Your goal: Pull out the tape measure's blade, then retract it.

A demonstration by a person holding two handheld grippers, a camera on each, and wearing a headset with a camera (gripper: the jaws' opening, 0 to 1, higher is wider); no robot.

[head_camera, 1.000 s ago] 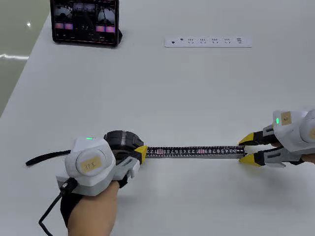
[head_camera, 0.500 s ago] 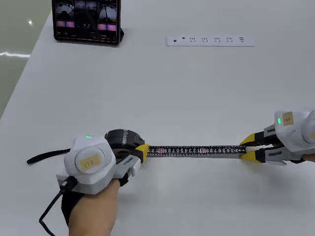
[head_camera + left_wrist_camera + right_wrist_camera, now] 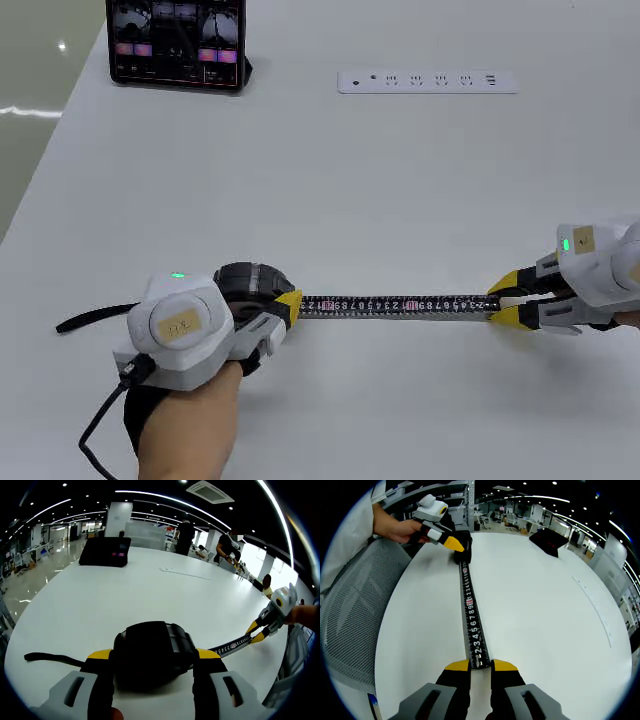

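My left hand-held gripper (image 3: 280,318) clamped the tape measure (image 3: 250,285); if my right hand-held gripper (image 3: 503,300) lost its pinch, the blade (image 3: 400,305) could whip back.

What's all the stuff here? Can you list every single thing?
Table: one, white, under everything.
Tape measure case: one, black, near side, between the left gripper's jaws.
Blade: one, dark with pale numbers, stretched from case to right gripper.
Strap: one, black, lying left of the case.
Tablet: one, black, screen lit, far left.
Power strip: one, white, far side.
Left gripper: white-grey, yellow tips, shut on the case.
Right gripper: same colours, shut on the blade's end.
Hand: one, holding the left gripper.
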